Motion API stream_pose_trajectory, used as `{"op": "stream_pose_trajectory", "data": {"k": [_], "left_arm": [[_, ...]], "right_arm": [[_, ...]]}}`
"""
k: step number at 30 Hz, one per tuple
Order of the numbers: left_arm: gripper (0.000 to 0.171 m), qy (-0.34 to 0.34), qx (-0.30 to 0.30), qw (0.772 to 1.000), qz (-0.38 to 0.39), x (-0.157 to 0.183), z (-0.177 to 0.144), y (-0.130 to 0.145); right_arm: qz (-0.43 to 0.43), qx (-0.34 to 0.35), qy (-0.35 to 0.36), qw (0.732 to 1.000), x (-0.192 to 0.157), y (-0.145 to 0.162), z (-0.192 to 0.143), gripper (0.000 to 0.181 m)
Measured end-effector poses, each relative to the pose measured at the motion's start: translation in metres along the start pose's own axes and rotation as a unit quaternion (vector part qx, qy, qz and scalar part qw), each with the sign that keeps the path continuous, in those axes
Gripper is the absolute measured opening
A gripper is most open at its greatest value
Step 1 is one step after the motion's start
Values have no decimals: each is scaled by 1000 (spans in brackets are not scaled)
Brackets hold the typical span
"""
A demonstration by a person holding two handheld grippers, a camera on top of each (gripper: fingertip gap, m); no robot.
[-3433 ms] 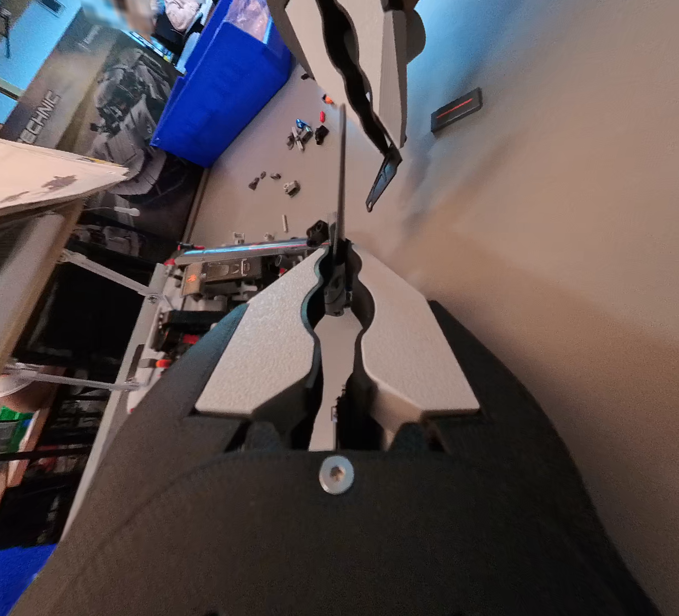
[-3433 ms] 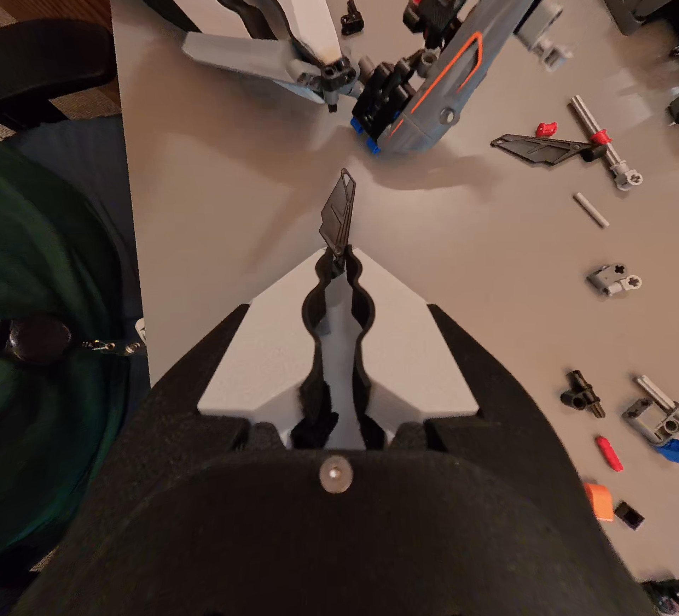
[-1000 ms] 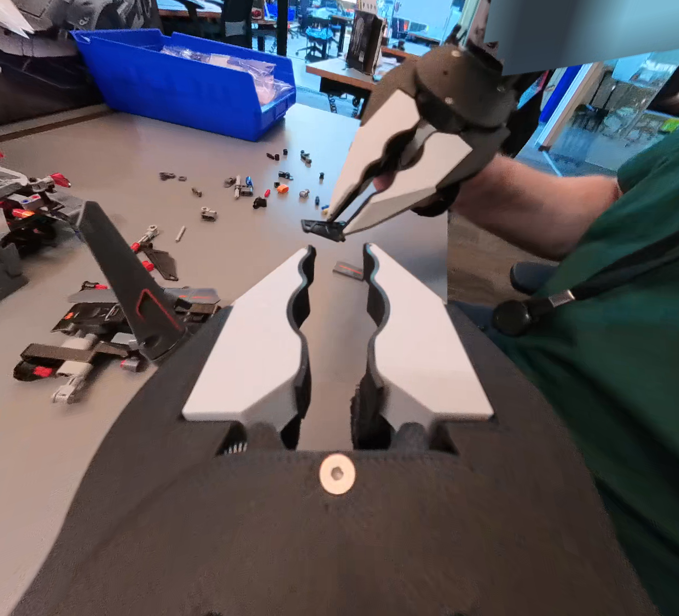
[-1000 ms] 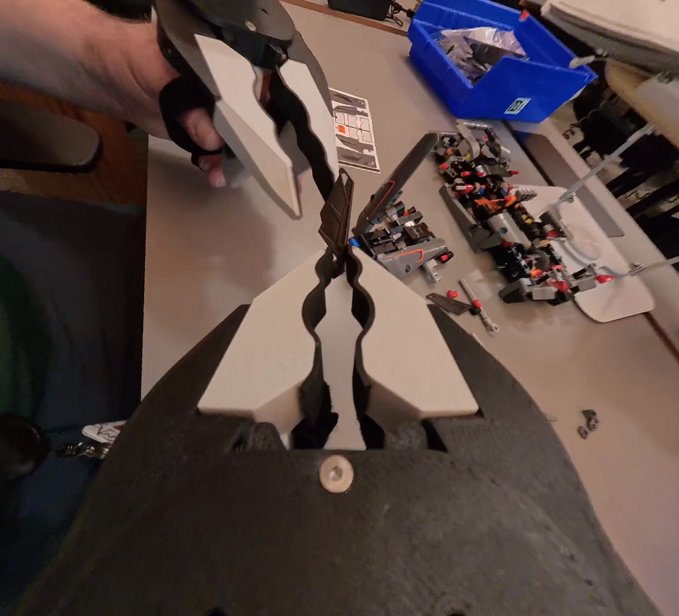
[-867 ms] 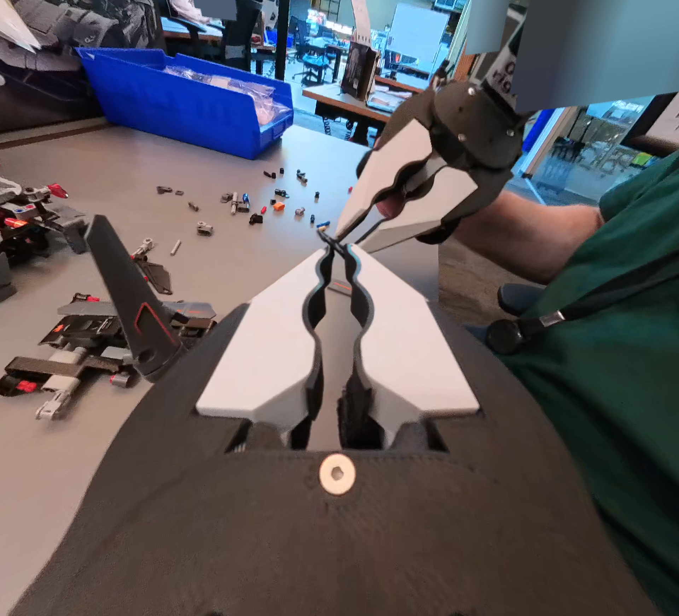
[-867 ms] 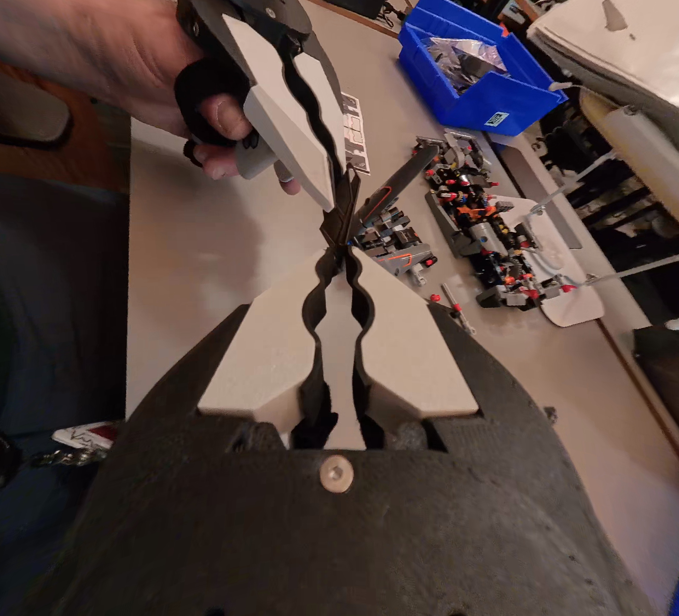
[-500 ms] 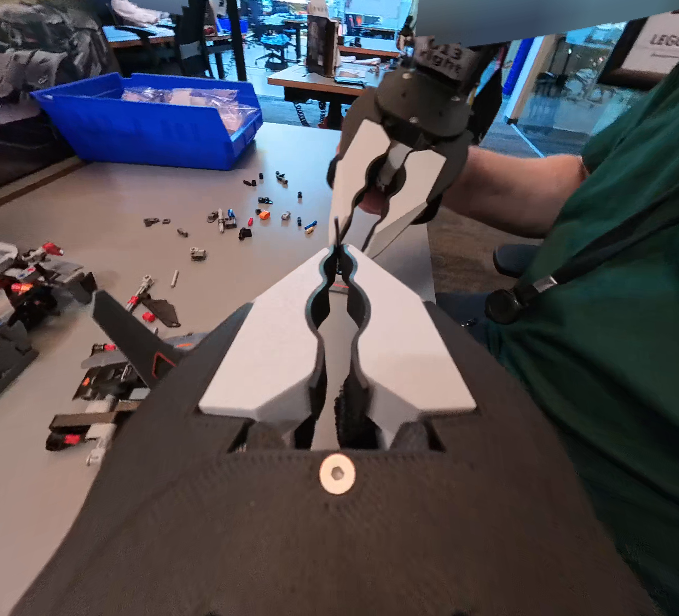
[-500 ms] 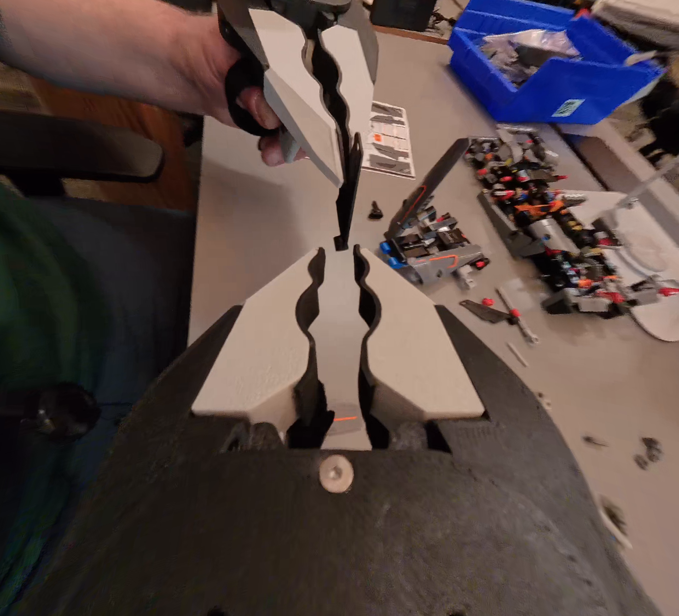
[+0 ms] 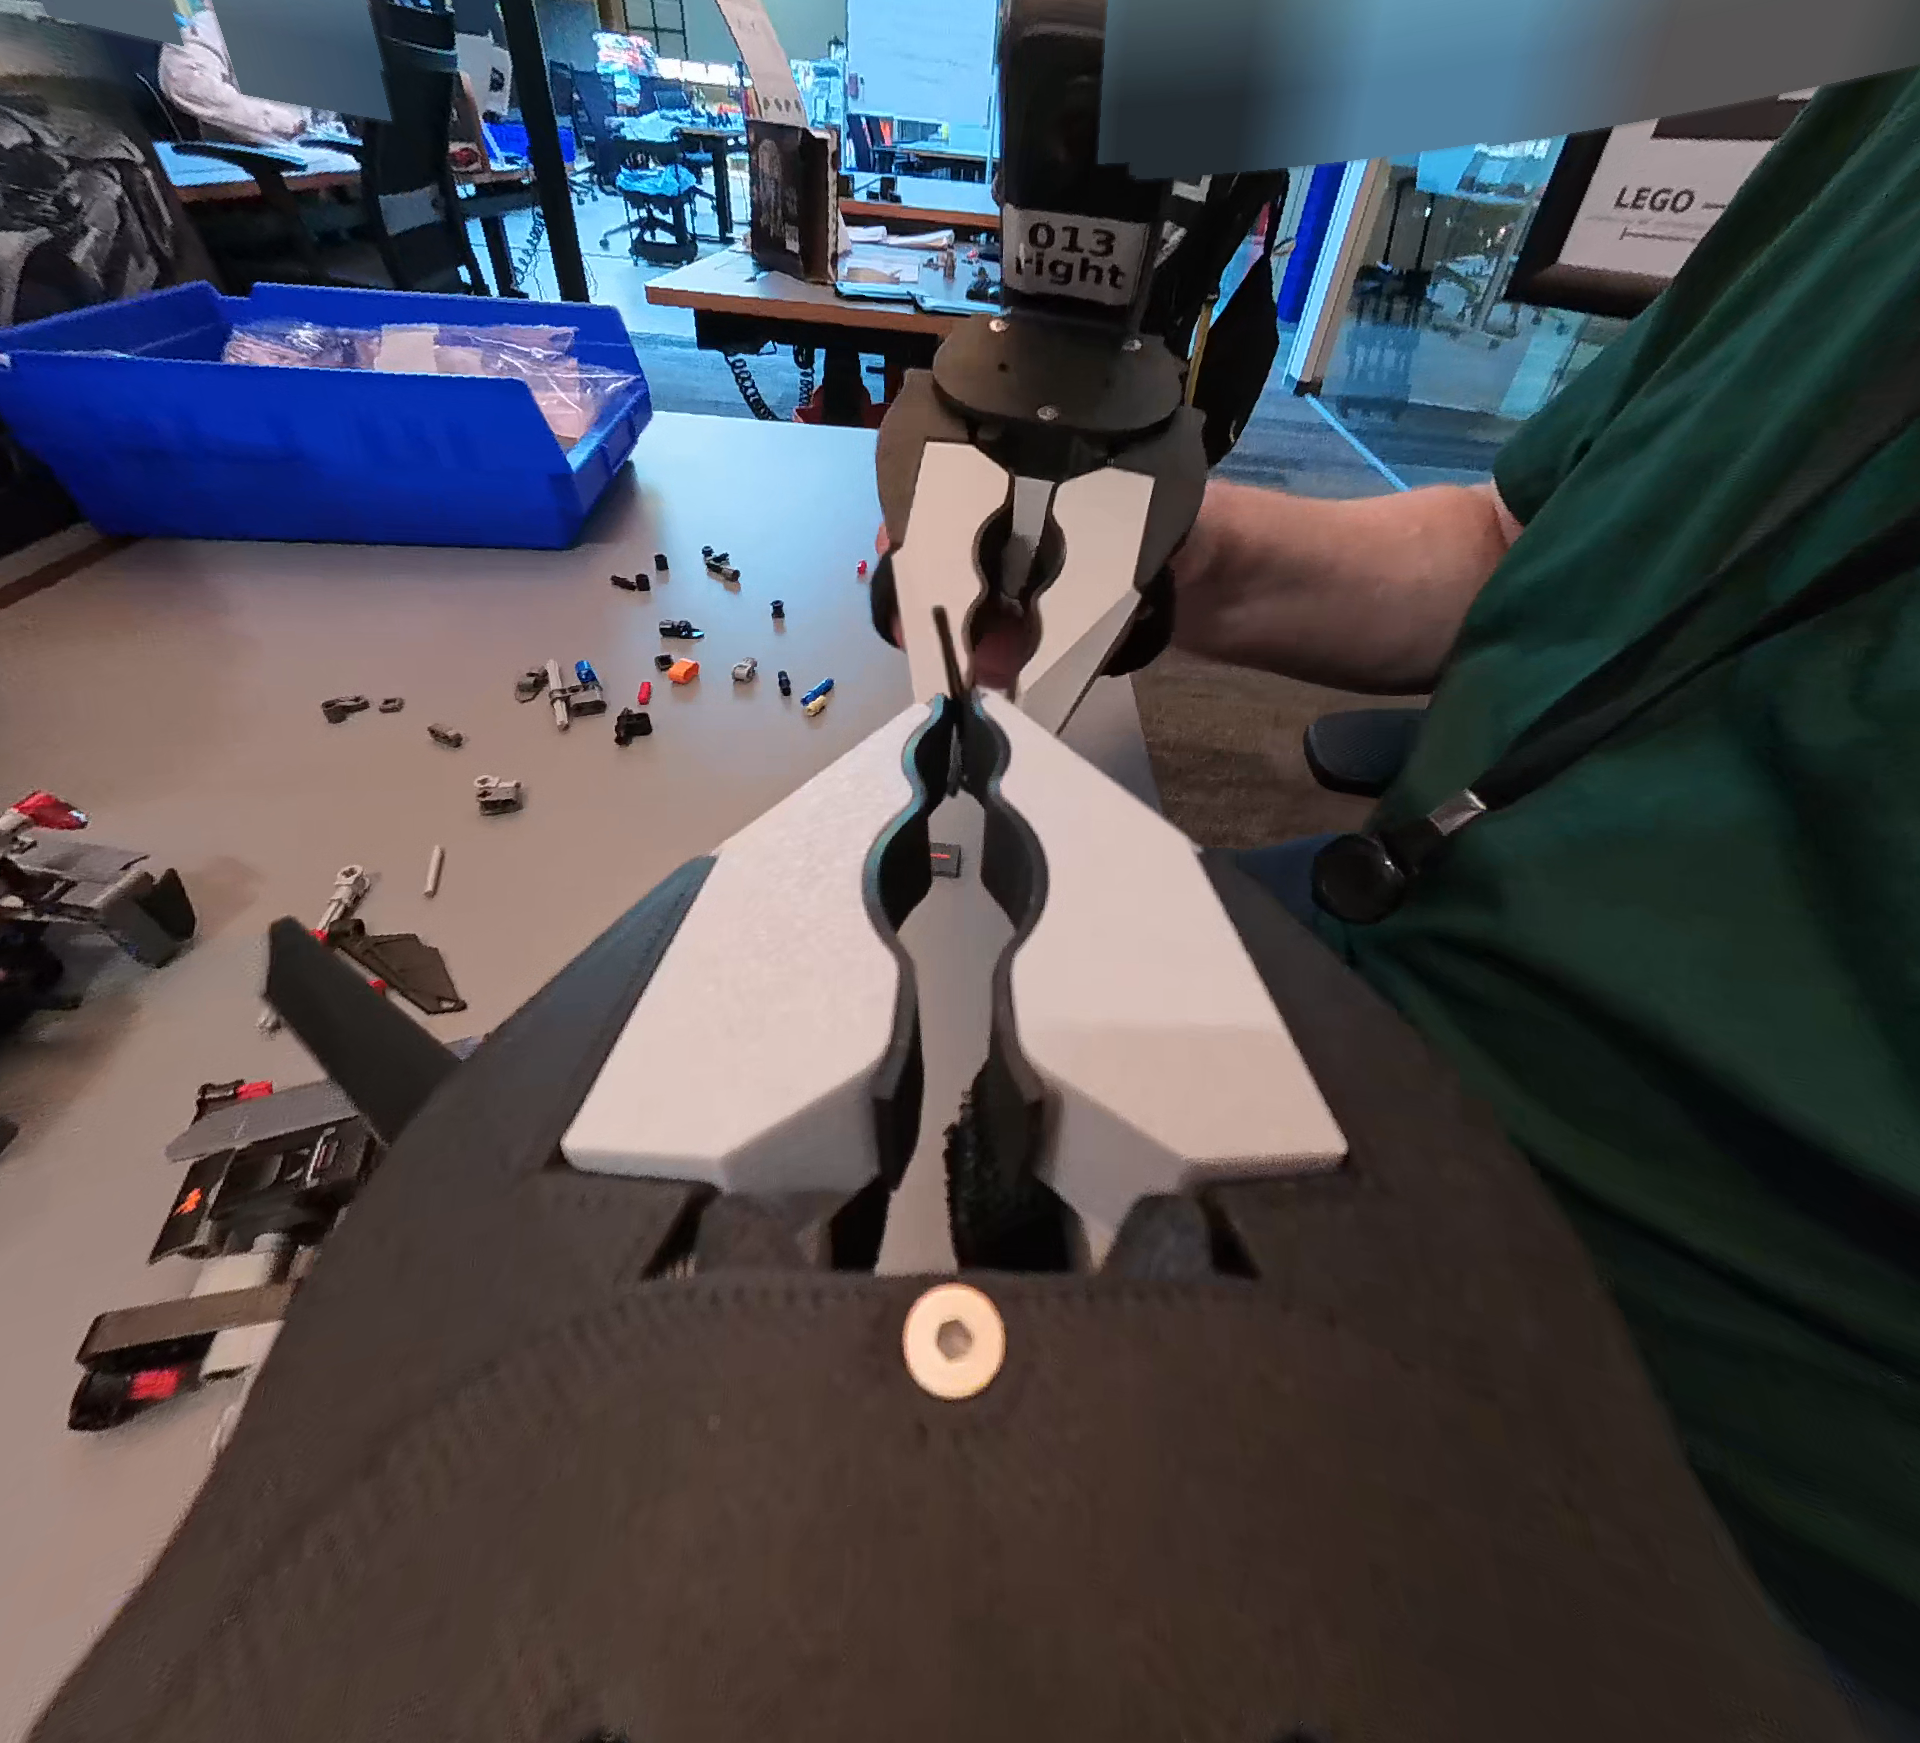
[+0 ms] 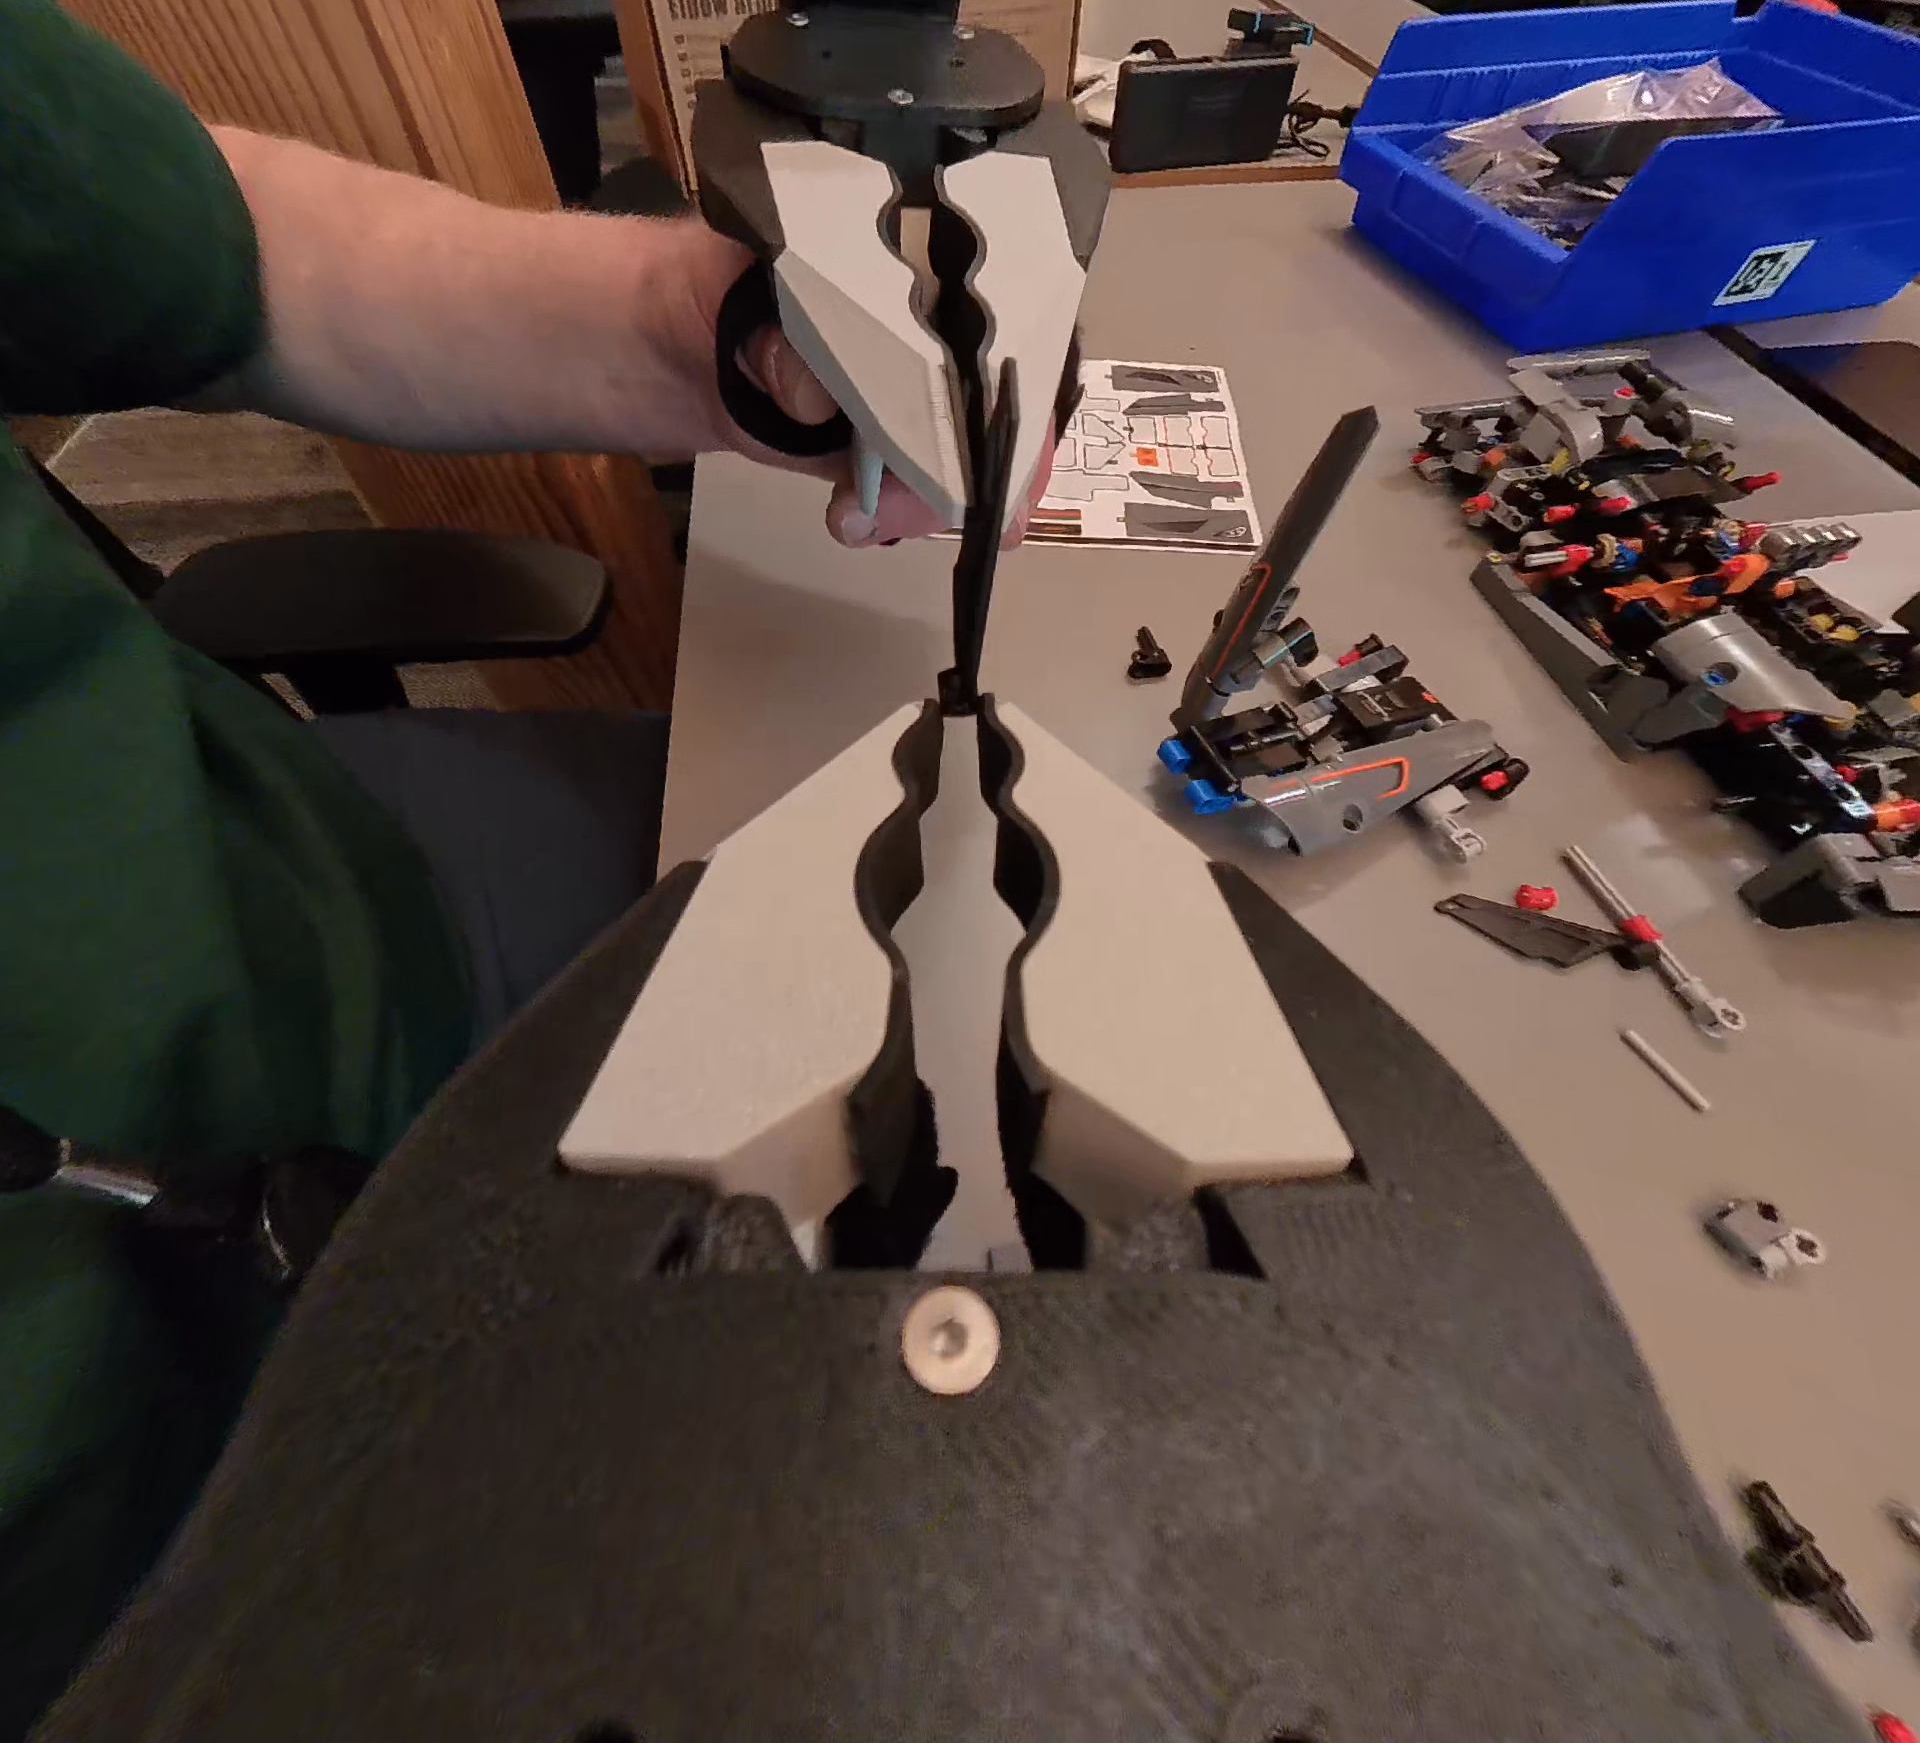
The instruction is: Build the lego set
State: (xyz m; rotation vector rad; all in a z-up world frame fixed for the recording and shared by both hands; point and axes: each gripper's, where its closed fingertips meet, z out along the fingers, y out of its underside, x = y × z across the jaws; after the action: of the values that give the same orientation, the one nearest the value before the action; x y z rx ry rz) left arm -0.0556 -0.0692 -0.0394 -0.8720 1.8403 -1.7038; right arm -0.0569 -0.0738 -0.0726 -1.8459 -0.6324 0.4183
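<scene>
Black fin panel (image 10: 977,540) midair over surface (image 10: 831,613) | left tool (image 10: 982,488) clamped on top, right tool (image 10: 961,706) pinching bottom tip | imo regrip lower, keep it straight, then carry to grey sub-assembly (image 10: 1340,758)

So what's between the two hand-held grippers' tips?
Only the thin black panel piece, held in the left hand-held gripper and reaching the right hand-held gripper; clearest in the right wrist view.

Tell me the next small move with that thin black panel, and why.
Probably open the left gripper. The thin black wedge-shaped plastic panel is pinched at both ends, its lower tip in the right gripper, so one must release before it can reach the grey-and-black assembly.
</scene>
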Motion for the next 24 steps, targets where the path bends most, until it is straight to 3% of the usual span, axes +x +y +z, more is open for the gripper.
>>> {"op": "stream_pose_trajectory", "data": {"k": [6, 18, 24], "left_arm": [[0, 9, 41, 999, -15, 1, -5, -7], [0, 19, 54, 998, -18, 2, -6, -9], [0, 28, 55, 998, -18, 4, -4, -8]], "right_arm": [[25, 35, 5, 999, 1, -9, 1, 5], [30, 39, 4, 999, 0, -16, 0, 14], [21, 32, 6, 999, -1, -15, 0, 5]]}}
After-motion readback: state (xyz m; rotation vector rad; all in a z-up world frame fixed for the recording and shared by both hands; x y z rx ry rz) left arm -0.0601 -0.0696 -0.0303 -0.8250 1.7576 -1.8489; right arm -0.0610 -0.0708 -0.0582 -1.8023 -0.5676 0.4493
